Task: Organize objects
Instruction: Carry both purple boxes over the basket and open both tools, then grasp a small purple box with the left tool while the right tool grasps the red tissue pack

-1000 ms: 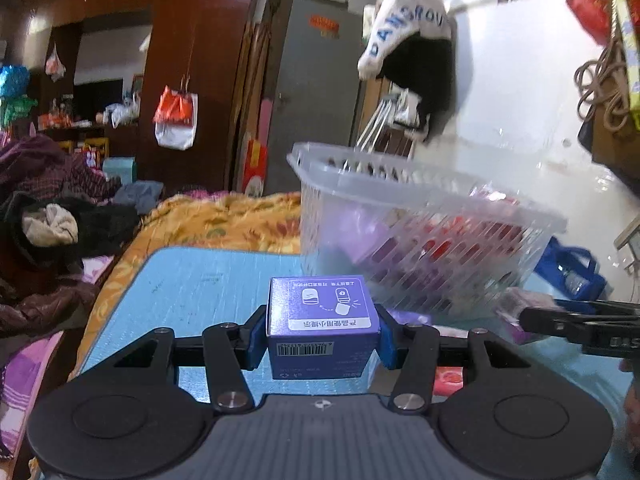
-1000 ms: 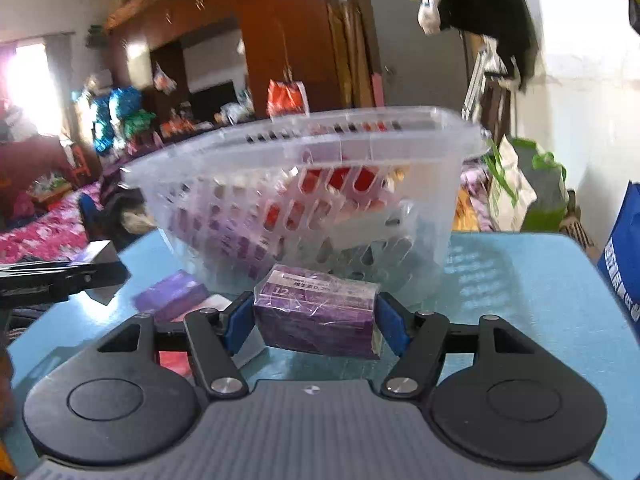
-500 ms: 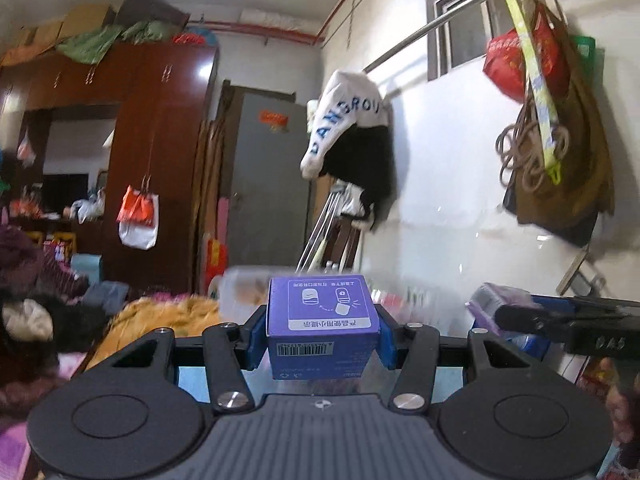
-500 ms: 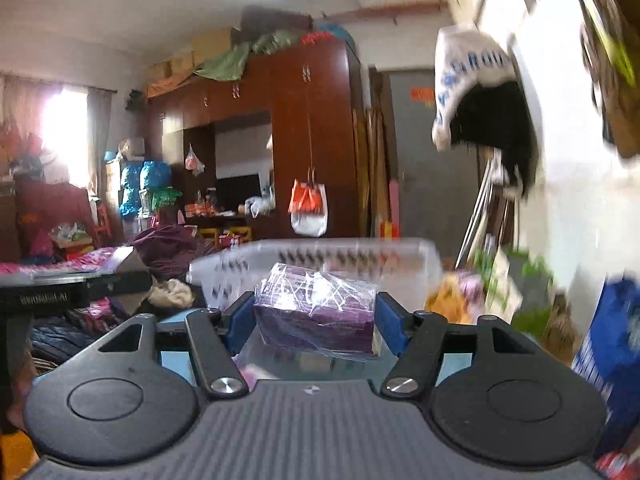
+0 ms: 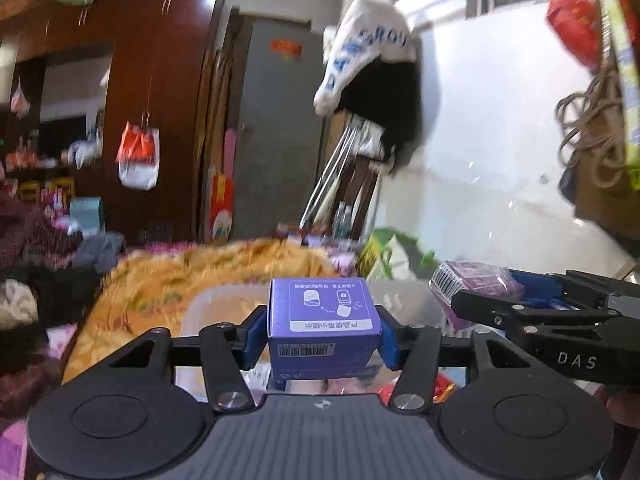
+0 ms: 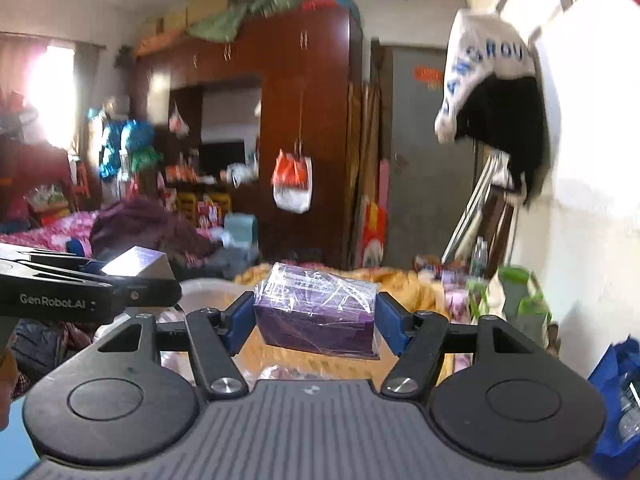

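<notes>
My left gripper (image 5: 323,336) is shut on a small blue box (image 5: 323,326) with a barcode, held in the air above the clear plastic basket (image 5: 212,304). My right gripper (image 6: 316,320) is shut on a purple box wrapped in film (image 6: 316,316), also raised over the basket (image 6: 204,290). The right gripper with its purple box (image 5: 476,280) shows at the right of the left wrist view. The left gripper with its blue box (image 6: 134,262) shows at the left of the right wrist view. The basket holds several packets, mostly hidden by the grippers.
An orange blanket (image 5: 168,280) lies behind the basket. A dark wardrobe (image 6: 304,120) and grey door (image 5: 272,128) stand at the back. A white and black garment (image 5: 372,68) hangs on the wall at right. A blue bag (image 6: 616,392) sits low right.
Both grippers rose from table level with their boxes held. The views tilted up, then came back down, so the basket now lies below the boxes instead of in front of them.
</notes>
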Demonstrator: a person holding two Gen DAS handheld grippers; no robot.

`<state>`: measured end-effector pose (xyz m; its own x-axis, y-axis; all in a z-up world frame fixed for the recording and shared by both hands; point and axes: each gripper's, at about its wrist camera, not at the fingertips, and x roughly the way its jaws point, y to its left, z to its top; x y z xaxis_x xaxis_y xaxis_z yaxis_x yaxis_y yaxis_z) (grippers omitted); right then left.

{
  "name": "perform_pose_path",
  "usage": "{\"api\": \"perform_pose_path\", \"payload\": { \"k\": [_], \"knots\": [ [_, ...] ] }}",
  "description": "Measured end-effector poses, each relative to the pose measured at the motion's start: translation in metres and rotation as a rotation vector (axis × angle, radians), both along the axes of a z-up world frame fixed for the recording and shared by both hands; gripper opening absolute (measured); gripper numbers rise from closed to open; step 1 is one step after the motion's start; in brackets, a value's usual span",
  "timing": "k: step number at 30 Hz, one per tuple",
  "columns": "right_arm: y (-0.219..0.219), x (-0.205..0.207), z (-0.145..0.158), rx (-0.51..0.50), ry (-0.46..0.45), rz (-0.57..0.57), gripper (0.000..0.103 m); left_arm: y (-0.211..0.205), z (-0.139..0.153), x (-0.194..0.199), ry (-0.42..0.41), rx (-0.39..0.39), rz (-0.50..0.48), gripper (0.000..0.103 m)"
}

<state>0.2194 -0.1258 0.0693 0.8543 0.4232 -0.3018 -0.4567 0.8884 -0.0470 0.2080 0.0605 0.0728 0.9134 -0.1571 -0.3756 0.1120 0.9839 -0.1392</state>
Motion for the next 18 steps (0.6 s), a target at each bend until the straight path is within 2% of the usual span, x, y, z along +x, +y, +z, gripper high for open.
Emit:
{"api": "perform_pose_path", "payload": {
  "k": [2, 4, 5, 8, 10, 12, 15, 18],
  "knots": [
    [0.001, 0.004, -0.006, 0.001, 0.02, 0.005, 0.077, 0.0, -0.007, 0.007, 0.037, -0.002, -0.008, 0.081],
    [-0.006, -0.008, -0.009, 0.017, -0.011, -0.003, 0.097, -0.002, -0.012, 0.002, 0.024, 0.021, -0.017, 0.084],
    [-0.011, -0.019, -0.01, 0.027, -0.031, -0.007, 0.102, -0.003, -0.014, -0.003, 0.017, 0.041, -0.02, 0.084],
    [-0.026, -0.05, -0.016, 0.07, -0.028, 0.013, 0.103, -0.006, -0.018, -0.03, -0.015, 0.087, 0.0, 0.084],
    [-0.035, -0.073, -0.026, 0.096, -0.023, 0.071, 0.103, 0.003, -0.024, -0.06, -0.05, 0.043, -0.008, 0.086],
    [-0.038, -0.093, -0.042, 0.11, 0.006, 0.126, 0.103, 0.015, -0.035, -0.084, -0.062, -0.029, -0.038, 0.093],
    [-0.024, -0.105, -0.074, 0.071, 0.104, 0.187, 0.103, 0.028, -0.056, -0.104, -0.052, -0.07, -0.022, 0.093],
    [0.001, -0.101, -0.097, -0.009, 0.205, 0.229, 0.103, 0.036, -0.068, -0.105, -0.025, -0.039, 0.04, 0.093]
  ]
}}
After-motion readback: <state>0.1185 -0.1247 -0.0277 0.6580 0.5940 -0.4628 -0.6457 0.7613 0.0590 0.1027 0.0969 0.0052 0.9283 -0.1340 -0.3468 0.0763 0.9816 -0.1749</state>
